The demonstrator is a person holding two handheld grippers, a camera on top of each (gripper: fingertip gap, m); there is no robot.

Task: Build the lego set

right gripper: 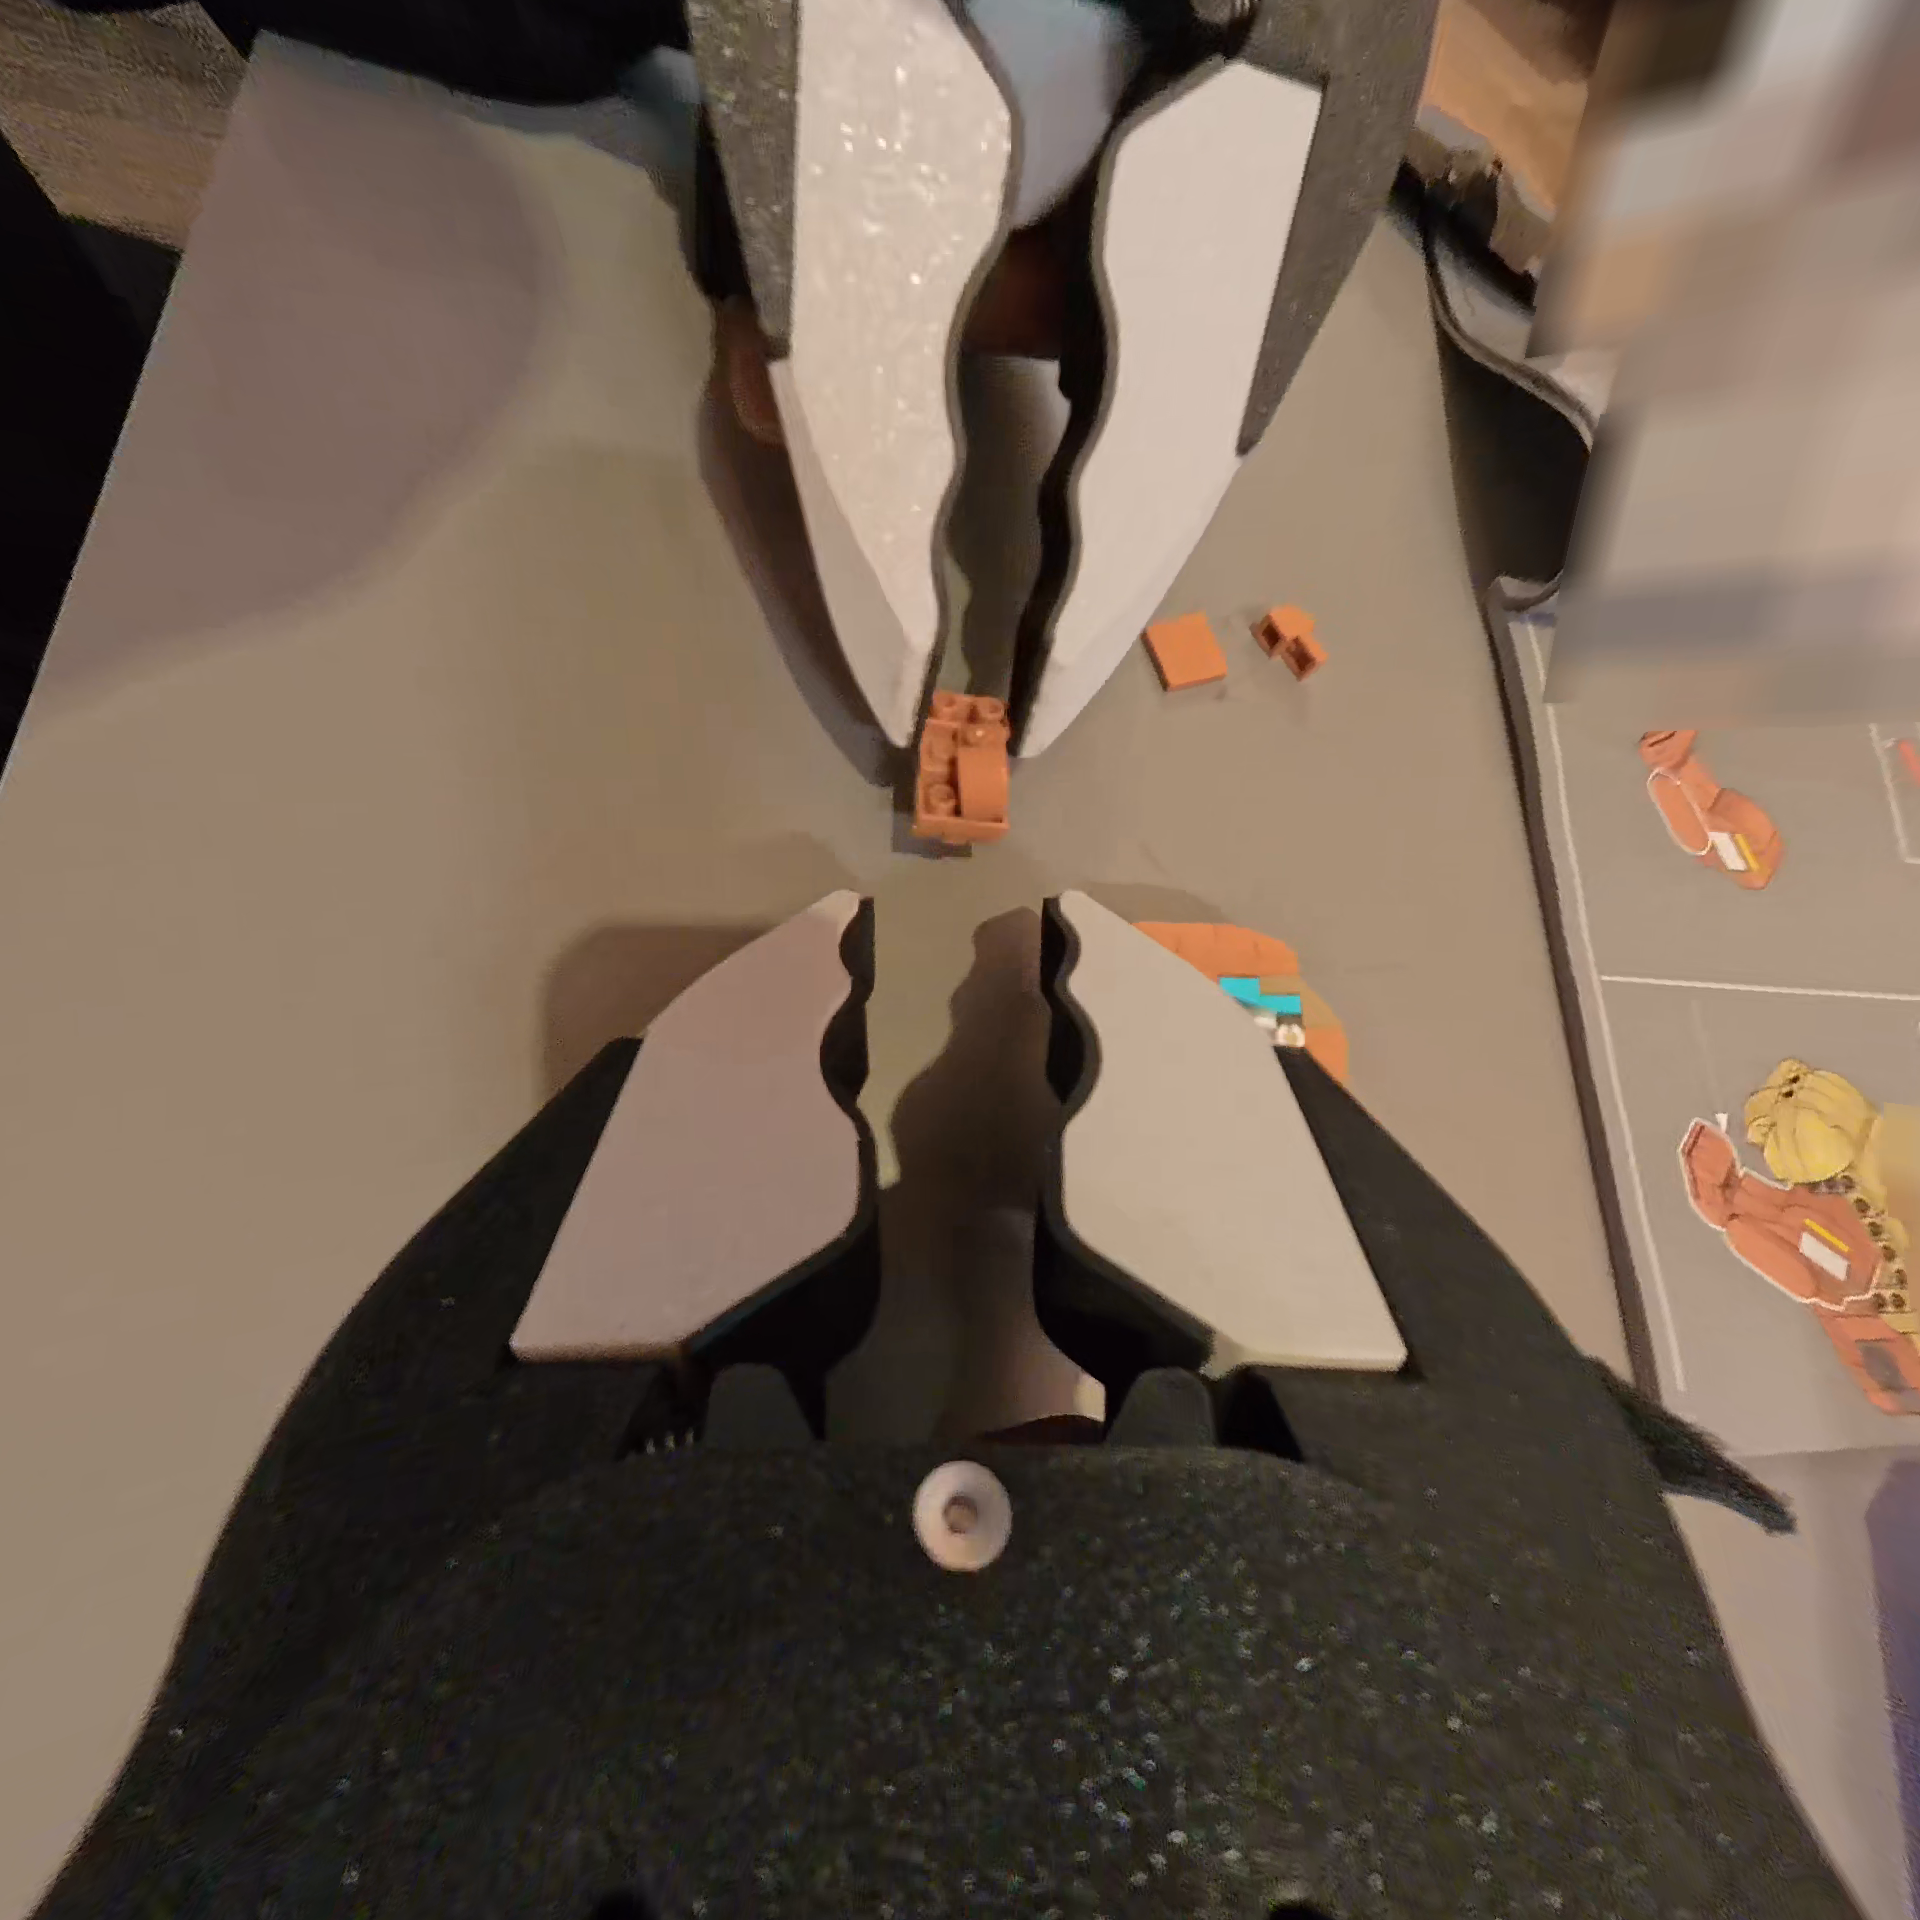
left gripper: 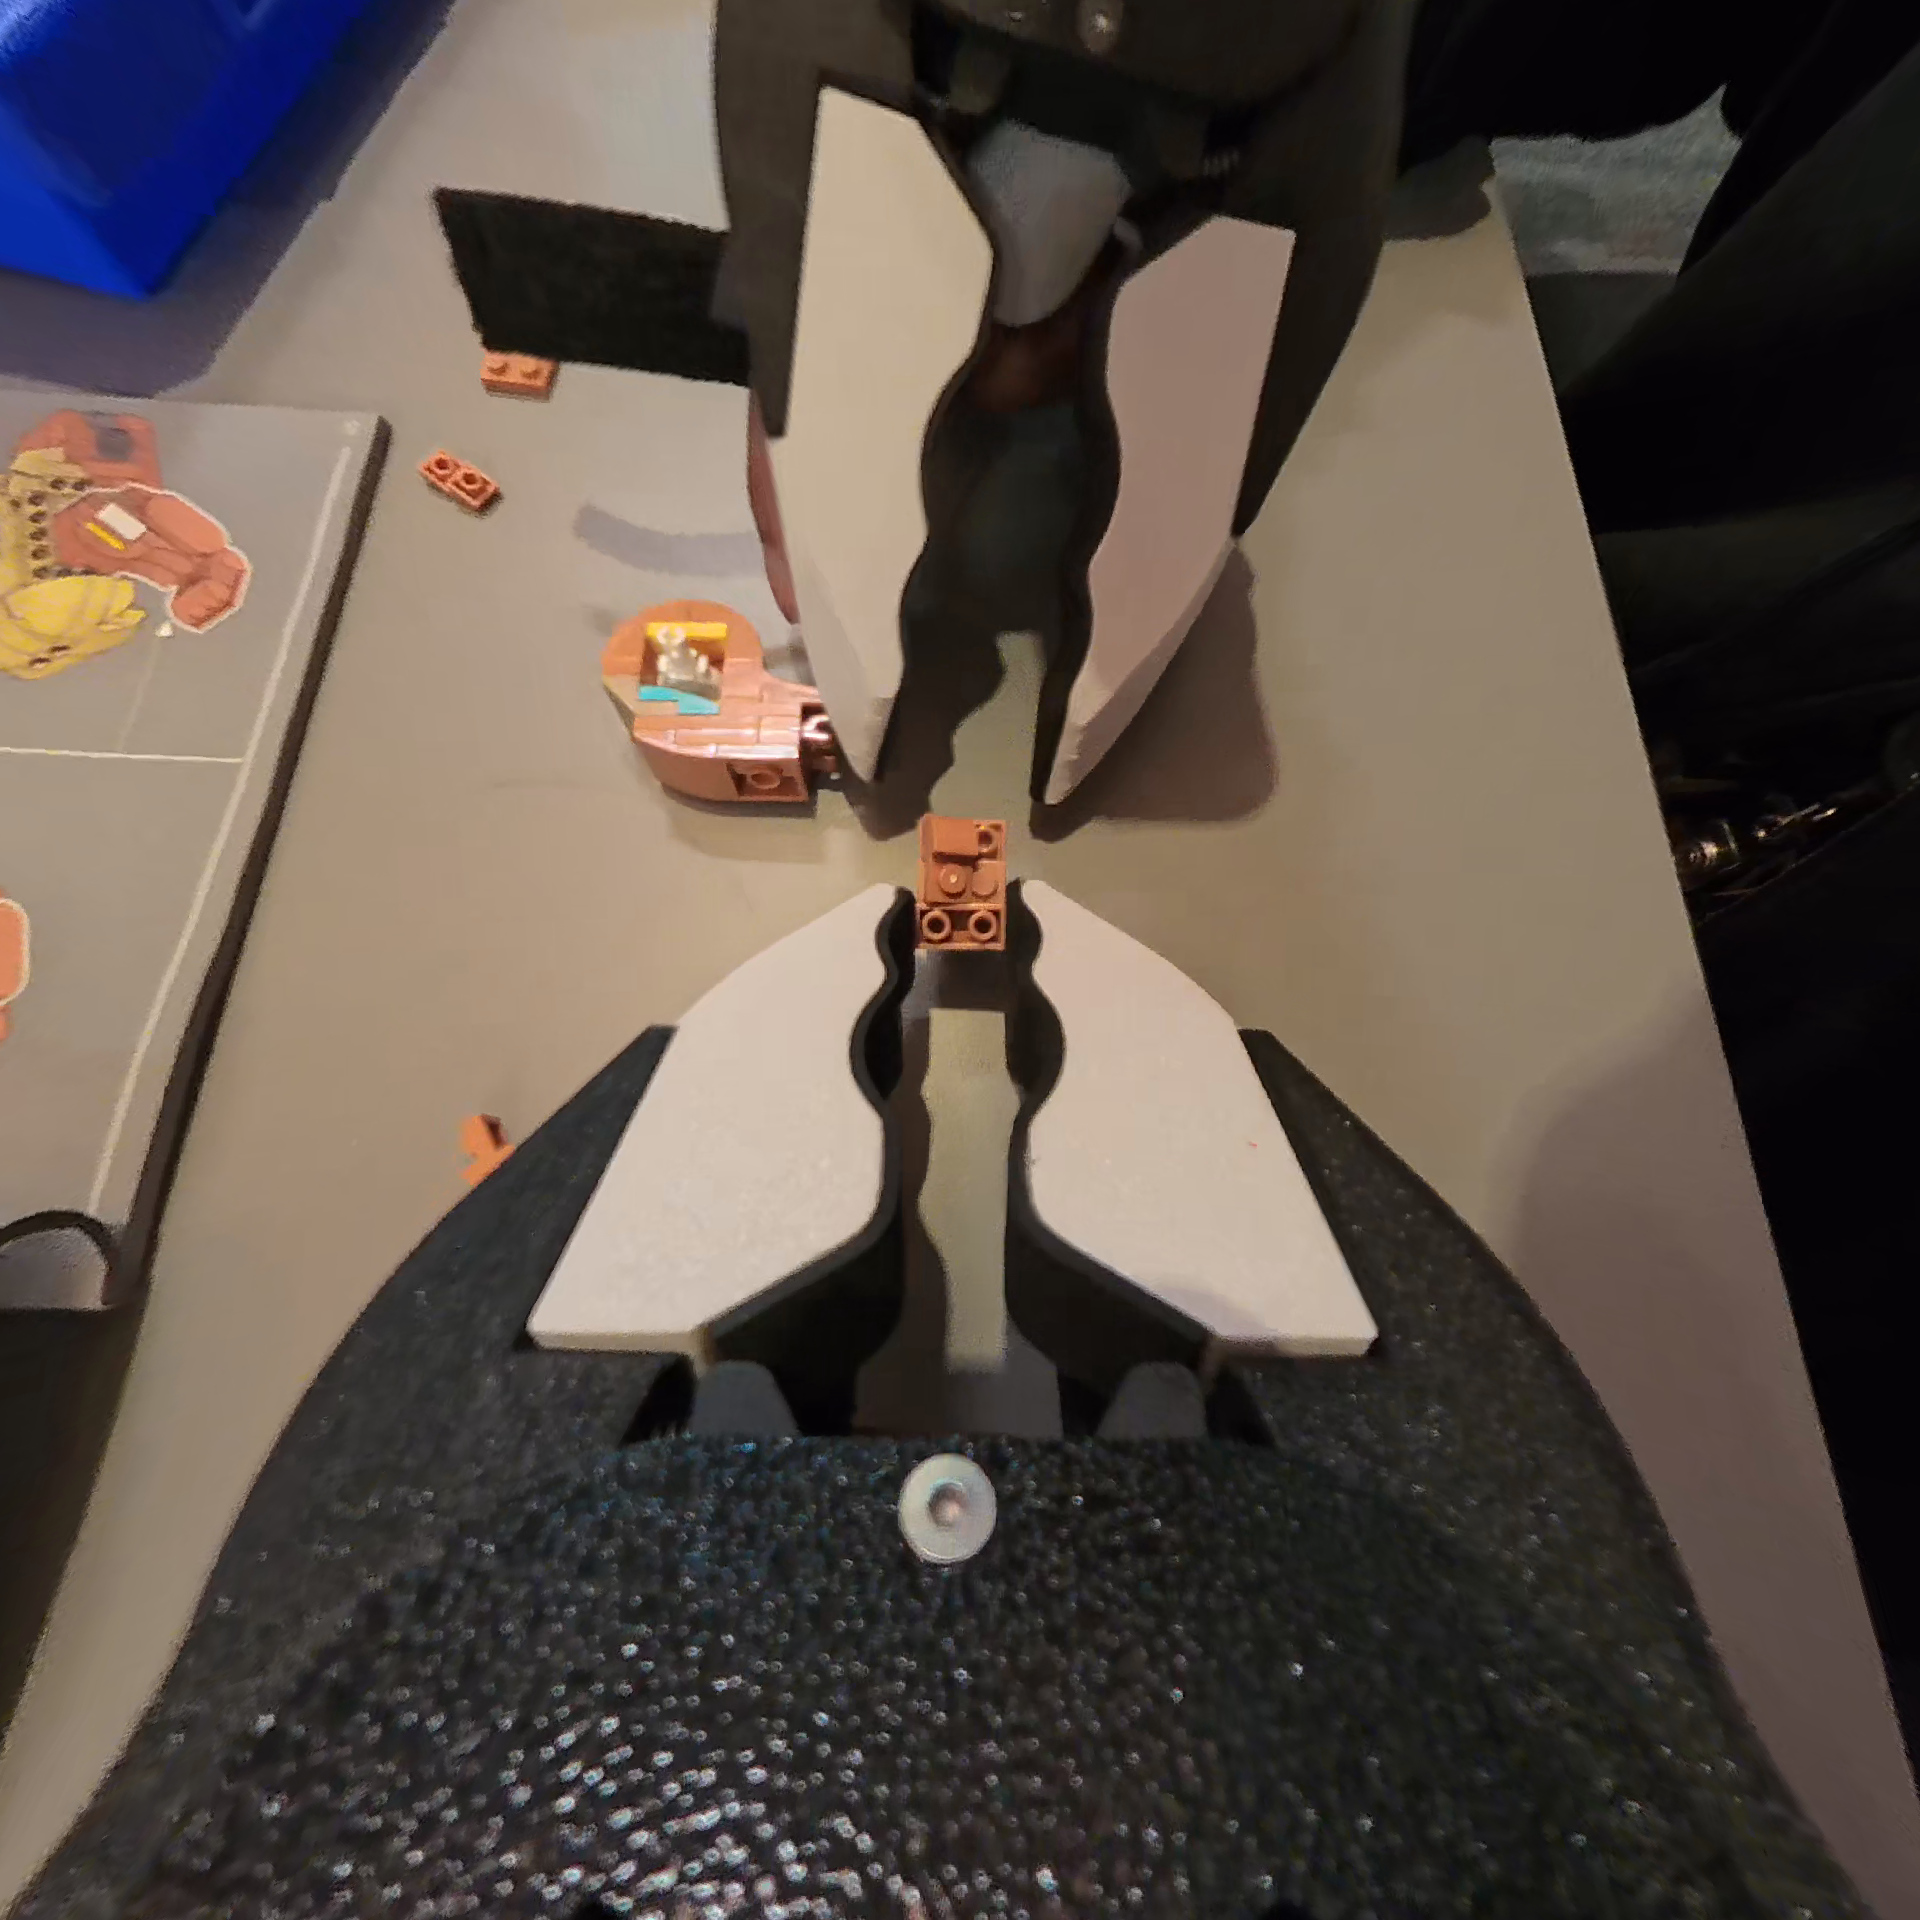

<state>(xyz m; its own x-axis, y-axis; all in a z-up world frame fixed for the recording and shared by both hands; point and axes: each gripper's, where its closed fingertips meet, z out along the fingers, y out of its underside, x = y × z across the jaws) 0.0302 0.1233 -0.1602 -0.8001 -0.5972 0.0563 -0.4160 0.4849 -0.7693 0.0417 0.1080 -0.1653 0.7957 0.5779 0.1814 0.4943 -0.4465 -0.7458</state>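
Precariously pinched at its near end only by the left gripper, small brown brick assembly above the desk, liable to twist free; right gripper wide, empty, just beyond.

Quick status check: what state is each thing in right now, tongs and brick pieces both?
Left tongs: shut on the small brown brick assembly.
Right tongs: open, nothing between the tips.
Rounded brown brick build: lying on the table, beside the right tongs.
Loose brown plates: lying flat, untouched.
Instruction booklet: lying open.
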